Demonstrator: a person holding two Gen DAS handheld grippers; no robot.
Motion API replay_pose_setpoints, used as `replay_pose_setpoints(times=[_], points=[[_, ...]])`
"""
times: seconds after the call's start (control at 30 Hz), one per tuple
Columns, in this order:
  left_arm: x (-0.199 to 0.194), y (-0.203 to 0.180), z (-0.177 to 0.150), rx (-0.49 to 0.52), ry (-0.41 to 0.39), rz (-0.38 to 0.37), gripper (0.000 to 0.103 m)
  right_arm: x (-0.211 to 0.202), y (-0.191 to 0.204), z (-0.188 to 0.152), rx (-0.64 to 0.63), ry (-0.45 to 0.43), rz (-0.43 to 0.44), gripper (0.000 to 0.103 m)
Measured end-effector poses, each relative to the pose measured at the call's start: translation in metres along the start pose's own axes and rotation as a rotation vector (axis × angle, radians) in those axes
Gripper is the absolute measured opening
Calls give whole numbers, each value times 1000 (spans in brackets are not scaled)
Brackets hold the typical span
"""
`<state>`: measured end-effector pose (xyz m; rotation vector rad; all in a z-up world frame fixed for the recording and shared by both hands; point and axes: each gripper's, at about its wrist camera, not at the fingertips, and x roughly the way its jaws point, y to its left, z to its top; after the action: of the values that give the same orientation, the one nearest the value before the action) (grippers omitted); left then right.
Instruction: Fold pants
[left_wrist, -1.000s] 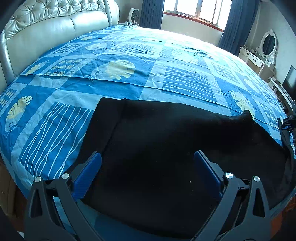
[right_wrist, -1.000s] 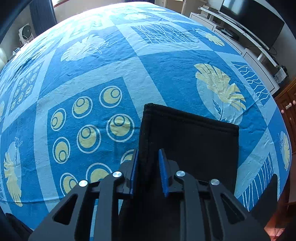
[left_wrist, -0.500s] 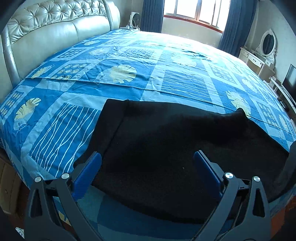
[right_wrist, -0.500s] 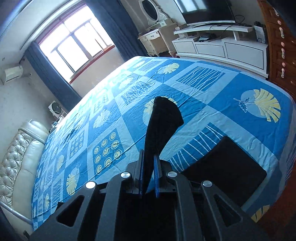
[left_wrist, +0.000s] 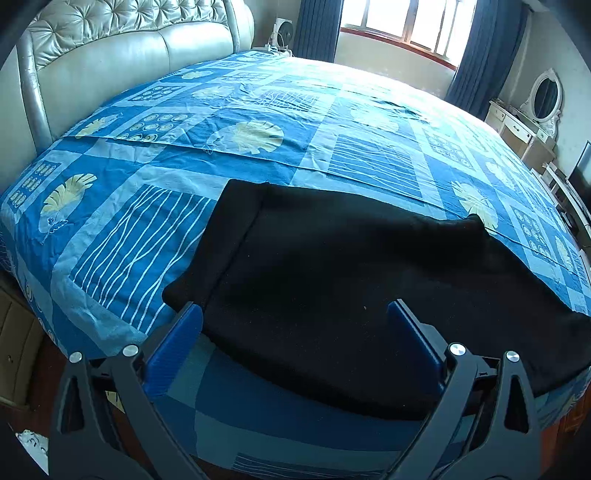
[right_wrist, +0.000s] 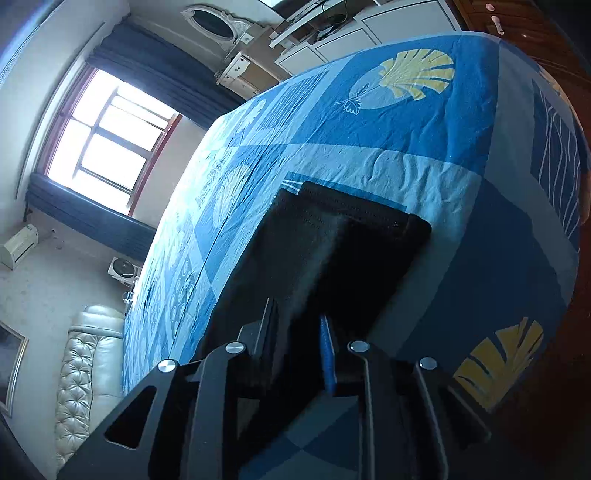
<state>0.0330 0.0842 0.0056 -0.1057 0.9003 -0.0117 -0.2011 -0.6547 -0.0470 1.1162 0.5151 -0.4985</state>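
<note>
Black pants lie spread across the near part of a bed with a blue patterned cover. My left gripper is open and empty, hovering just above the near edge of the pants. In the right wrist view the pants run away from the camera, their hem end lying on the bed. My right gripper is partly closed around a fold of the pants, with a small gap showing between its blue pads. That view is strongly rolled to one side.
A tufted leather headboard stands at the far left. A window with dark curtains is behind the bed. A white dresser with an oval mirror stands at the right. The bed's near edge drops to a wooden floor.
My right gripper has swung and rolled with the pants leg in it, lifting it and bringing it down onto the bed. Its jaws have widened slightly. My left gripper has drawn back a little, still open.
</note>
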Motion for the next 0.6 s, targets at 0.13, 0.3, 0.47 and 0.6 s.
replay_pose_setpoints(times=[0.13,0.3,0.47,0.6], points=[[-3,5,-3,-20,8,5,100,5,-4,8,5,-8,-23,7],[-6,7,-7,-30,8,8,100,-8,-11,11,7,-52,-21,5],[-7,6,-8,-21,7,5,100,-1,-36,8,53,-46,-46,5],[-6,6,-9,-19,7,3,100,2,-41,4,63,-52,-30,5]])
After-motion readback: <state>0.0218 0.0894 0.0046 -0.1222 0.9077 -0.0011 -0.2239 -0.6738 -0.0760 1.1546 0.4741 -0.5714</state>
